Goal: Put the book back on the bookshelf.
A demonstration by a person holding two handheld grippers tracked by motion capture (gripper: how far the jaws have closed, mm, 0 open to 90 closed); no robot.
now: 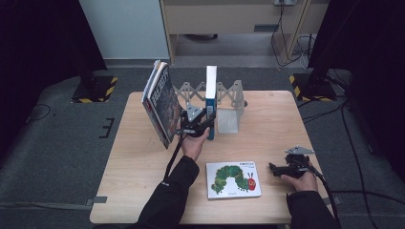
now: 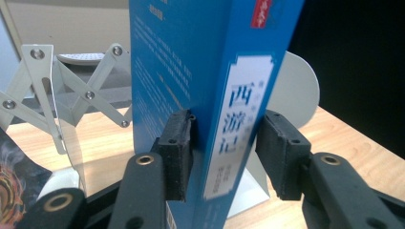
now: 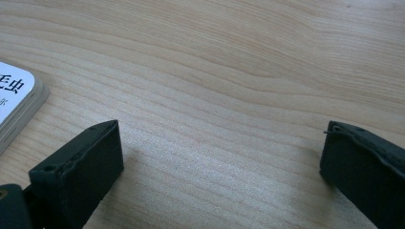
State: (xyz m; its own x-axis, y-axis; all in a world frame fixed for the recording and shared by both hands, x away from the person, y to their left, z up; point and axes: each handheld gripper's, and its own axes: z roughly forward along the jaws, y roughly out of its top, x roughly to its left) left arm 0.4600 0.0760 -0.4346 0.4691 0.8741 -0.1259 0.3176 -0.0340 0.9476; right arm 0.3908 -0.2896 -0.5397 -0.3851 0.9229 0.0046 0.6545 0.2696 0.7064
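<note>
The left gripper (image 2: 224, 152) is straddling the blue book (image 2: 210, 90) low at its spine, one pad touching and the other just clear, probably steadying it upright in the rack (image 1: 229, 102). The book is standing mid-table, long axis vertical, spine facing the person. The right gripper (image 3: 219, 167) is resting on the table (image 1: 143, 157) with jaws wide apart and empty, beside the caterpillar book (image 1: 234, 179).
</note>
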